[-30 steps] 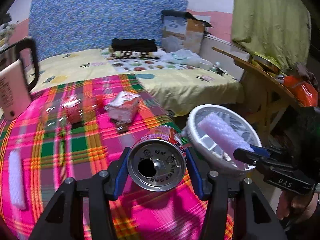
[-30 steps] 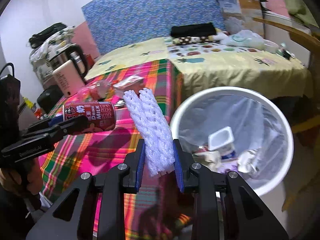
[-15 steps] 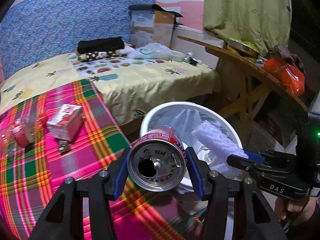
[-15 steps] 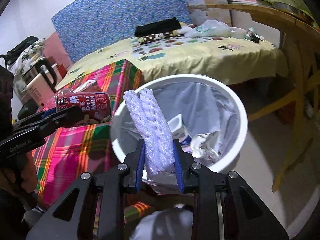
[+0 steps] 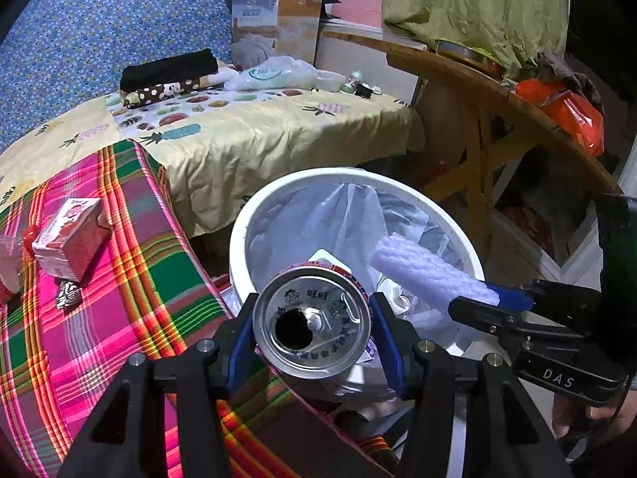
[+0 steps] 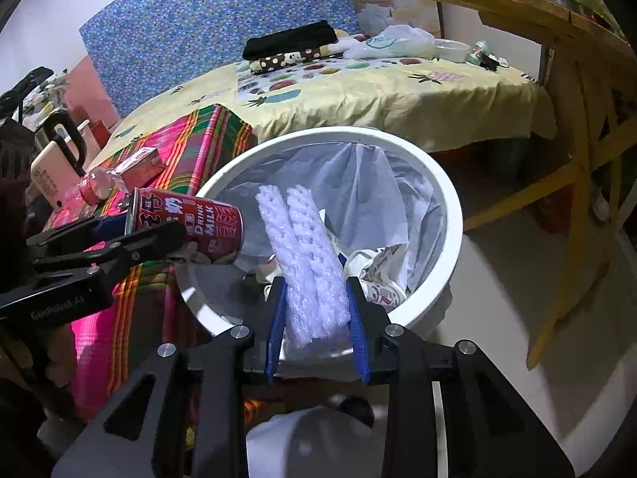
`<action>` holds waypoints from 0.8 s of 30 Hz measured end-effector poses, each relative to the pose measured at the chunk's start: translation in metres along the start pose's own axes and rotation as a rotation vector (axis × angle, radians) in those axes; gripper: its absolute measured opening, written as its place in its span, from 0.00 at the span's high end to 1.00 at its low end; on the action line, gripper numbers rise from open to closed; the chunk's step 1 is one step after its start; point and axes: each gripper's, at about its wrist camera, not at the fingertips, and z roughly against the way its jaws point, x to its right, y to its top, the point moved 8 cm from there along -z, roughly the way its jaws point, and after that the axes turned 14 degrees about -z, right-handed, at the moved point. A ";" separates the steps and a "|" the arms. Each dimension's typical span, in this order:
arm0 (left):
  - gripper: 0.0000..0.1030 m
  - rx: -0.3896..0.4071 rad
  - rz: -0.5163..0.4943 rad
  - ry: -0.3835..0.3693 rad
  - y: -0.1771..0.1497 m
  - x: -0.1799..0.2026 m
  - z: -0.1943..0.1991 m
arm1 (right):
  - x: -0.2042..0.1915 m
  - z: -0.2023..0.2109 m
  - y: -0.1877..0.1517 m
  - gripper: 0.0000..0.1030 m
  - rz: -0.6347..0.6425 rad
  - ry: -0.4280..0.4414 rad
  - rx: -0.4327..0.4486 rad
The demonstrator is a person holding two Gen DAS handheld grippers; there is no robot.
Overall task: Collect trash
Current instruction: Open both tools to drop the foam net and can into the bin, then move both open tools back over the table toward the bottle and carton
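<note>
Right claw (image 6: 316,314) has just been easing open with the foam net (image 6: 306,263) between its pads; the net looks looser than half a second ago but hasn't dropped yet. Both claws swung off the plaid cloth (image 5: 119,279) in the last second and now sit over the bin (image 6: 446,207), so this reads as the drop step. Left claw (image 5: 314,328) grips the can (image 5: 312,320) firmly, mouth toward the camera, just over the bin's near rim. Below: liner, a yogurt cup, crumpled wrappers, nothing blocking the fall. Left of the left claw, on the cloth, a carton (image 5: 69,241) and a small wrapper (image 5: 67,296) wait. Only risk I see: the can sits close to the rim and may clip it.
</note>
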 end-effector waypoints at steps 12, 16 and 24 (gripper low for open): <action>0.33 0.046 0.034 0.033 0.003 -0.014 0.010 | -0.004 0.006 0.004 0.37 0.008 0.019 0.035; 0.33 0.048 0.051 0.047 -0.002 -0.020 0.018 | -0.008 0.012 0.005 0.37 0.012 0.026 0.051; 0.33 0.056 0.102 0.079 -0.022 -0.033 0.042 | -0.035 0.023 0.003 0.37 0.052 0.077 0.077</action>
